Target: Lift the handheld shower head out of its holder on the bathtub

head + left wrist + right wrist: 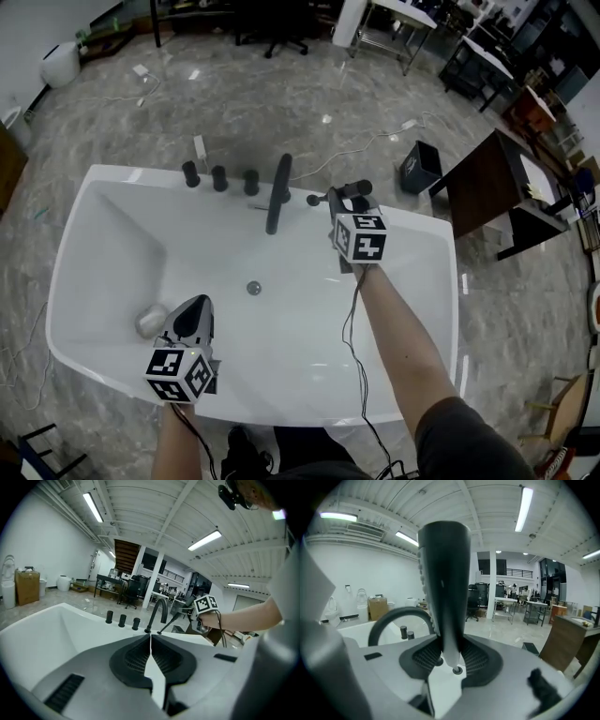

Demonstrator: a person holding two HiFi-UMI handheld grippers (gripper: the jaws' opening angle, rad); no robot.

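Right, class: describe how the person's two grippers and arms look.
Both the left gripper and right gripper have grey bodies with black ribbed pads and a white cube with black square markers. A thin black cable trails along each forearm. A dark grey sleeve covers the upper right arm.

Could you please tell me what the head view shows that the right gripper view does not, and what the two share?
Only the head view shows the round grey drain in the white bathtub, a pale rounded lump inside it, and the left gripper. Only the right gripper view shows the ceiling strip lights and a brown cardboard box. Both show the black handheld shower head clamped in the right gripper and the curved black faucet.
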